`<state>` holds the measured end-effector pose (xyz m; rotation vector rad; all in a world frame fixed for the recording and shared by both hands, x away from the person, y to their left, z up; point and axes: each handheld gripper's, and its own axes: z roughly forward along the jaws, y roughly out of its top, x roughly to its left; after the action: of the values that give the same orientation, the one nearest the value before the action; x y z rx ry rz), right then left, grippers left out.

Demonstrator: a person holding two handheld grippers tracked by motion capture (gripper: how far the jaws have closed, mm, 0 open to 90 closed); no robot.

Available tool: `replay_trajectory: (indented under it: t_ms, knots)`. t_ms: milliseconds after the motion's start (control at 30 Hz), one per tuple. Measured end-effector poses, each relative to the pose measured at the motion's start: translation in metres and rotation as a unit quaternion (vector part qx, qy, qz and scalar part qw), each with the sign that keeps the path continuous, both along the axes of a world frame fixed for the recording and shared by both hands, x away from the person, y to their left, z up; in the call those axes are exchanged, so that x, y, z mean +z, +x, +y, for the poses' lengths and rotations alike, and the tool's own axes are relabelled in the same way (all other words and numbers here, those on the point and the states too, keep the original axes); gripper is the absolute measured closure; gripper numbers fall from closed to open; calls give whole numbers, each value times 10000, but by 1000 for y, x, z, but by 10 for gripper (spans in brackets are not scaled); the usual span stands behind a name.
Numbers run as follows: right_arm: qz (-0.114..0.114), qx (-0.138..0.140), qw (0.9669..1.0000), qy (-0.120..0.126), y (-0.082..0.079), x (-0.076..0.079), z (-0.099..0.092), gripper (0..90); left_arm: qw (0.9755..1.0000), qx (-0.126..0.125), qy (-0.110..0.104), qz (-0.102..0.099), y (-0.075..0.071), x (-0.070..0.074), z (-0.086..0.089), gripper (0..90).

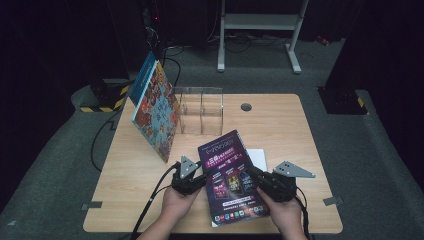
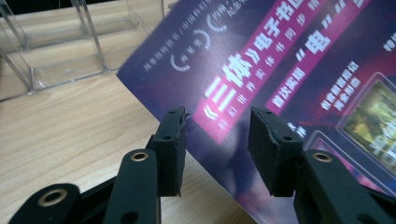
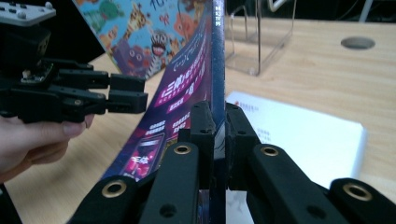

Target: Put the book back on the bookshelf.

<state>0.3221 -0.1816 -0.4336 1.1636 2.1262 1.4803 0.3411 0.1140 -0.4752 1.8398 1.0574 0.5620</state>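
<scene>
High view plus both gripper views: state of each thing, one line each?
Purple magazine: lifted, tilted, closed.
Right gripper: shut on the magazine's edge.
Left gripper: open, jaws astride the opposite edge.
Colourful picture book: upright, leaning on the clear rack.
Clear rack: empty.
White booklet: flat on table.

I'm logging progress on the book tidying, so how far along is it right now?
Done: the colourful picture book leans upright at the clear acrylic holder. In hand: the right gripper is shut on the edge of the purple magazine, lifting it; the left gripper stands open at its other edge, not pinching. Left: standing the magazine in the holder, then probably the white booklet lying on the table.
</scene>
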Motion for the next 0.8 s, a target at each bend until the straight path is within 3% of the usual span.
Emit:
replay_trajectory:
  t_ms: [400, 600, 767, 800]
  knots:
    - [-630, -193, 9977, 145, -1, 7, 16, 845, 9996, -68, -166, -232, 1, 23, 0, 548]
    - [-897, -351, 9952, 156, -2, 7, 27, 845, 9980, -204, -335, -492, 6, 50, -13, 522]
    - [-1013, -478, 9936, 168, -3, 4, 32, 844, 9967, -301, -422, -623, 8, 64, -25, 493]
    - [-1109, -528, 9923, 161, -4, 3, 35, 844, 9957, -352, -518, -676, 10, 72, -30, 473]
